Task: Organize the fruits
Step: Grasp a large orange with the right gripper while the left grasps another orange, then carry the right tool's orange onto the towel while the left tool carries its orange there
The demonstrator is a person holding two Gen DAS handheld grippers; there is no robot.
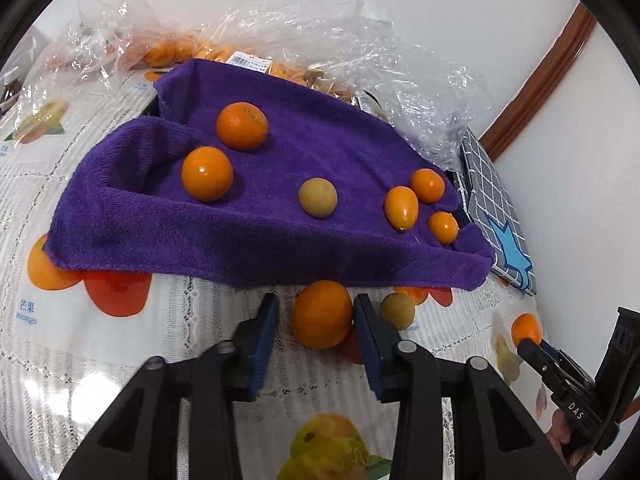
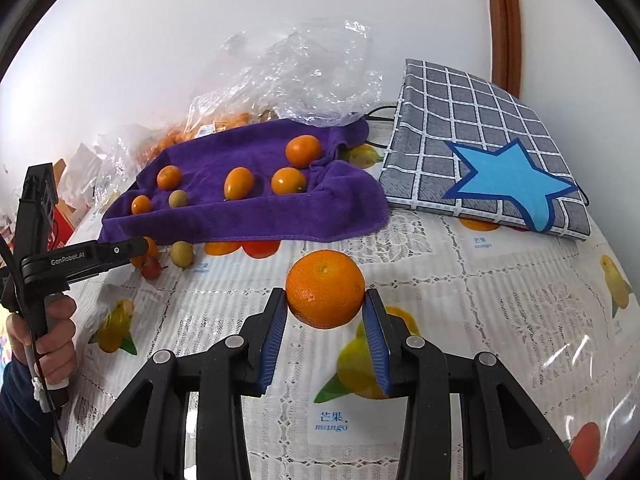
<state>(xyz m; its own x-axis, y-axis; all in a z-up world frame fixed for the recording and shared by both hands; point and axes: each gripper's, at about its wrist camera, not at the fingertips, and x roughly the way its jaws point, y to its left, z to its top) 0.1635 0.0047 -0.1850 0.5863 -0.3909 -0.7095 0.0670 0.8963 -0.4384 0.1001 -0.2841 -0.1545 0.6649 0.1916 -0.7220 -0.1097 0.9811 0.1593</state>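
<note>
A purple towel (image 1: 260, 236) (image 2: 248, 224) lies on the fruit-print tablecloth (image 2: 440, 320) and carries several oranges, kumquats and one tan round fruit (image 1: 318, 198). My left gripper (image 1: 316, 304) (image 2: 136, 248) sits at the towel's near edge with an orange (image 1: 322, 314) between its jaws. The right pad touches the orange, while a sliver of cloth shows at the left pad. A second tan fruit (image 1: 397, 311) (image 2: 181, 254) lies just to the right of it. My right gripper (image 2: 325, 296) (image 1: 528, 342) is shut on a bigger orange (image 2: 325, 288) over the tablecloth.
Crumpled clear plastic bags (image 1: 320, 32) (image 2: 296, 72) holding more oranges stand behind the towel by the white wall. A grey checked pouch with a blue star (image 2: 480, 152) (image 1: 496, 208) lies to the towel's right. A person's hand (image 2: 56, 332) holds the left gripper's handle.
</note>
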